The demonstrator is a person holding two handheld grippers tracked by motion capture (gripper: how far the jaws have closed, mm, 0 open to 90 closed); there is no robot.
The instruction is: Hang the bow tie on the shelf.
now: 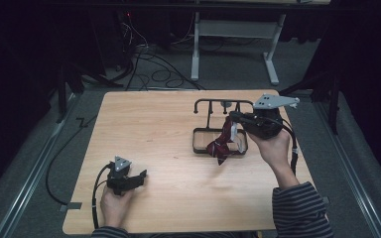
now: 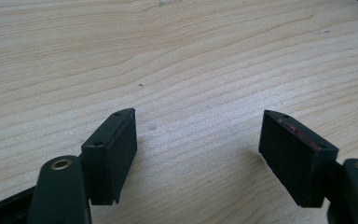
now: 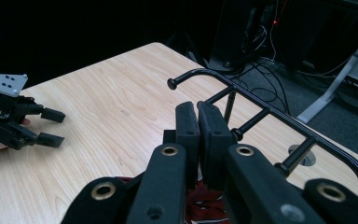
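Dark red tie [image 1: 222,144] with a plaid-like pattern and pale stripes, soft cloth, bunched and hanging in folds. It hangs from the right gripper [image 1: 234,118], upper end pinched at the jaw tips, lower end drooping over the near side of the black wire rack [image 1: 201,147]. In the right gripper view the right gripper [image 3: 197,122] has both pads pressed together, clenched, with a scrap of red patterned cloth [image 3: 205,205] showing just below the jaws, so it is gripping the tie.

Rack is a black rectangular wire tray base with an upright rail behind it carrying short pegs [image 1: 223,103]; the tie's lower part sits in or over the tray, can't tell if it touches the base. Rail with knob end [image 3: 171,84] runs just beside the closed jaws in the right gripper view.

Left gripper [image 1: 141,176] is well apart from the rack, on the near left side of it, low over the wooden table [image 1: 144,124], held by a hand [image 1: 114,206]. Left gripper view: left gripper [image 2: 198,154] jaws spread wide, released, bare wood between them. Right hand [image 1: 274,148] holds its gripper just right of the rack, striped sleeve [image 1: 300,210] behind it
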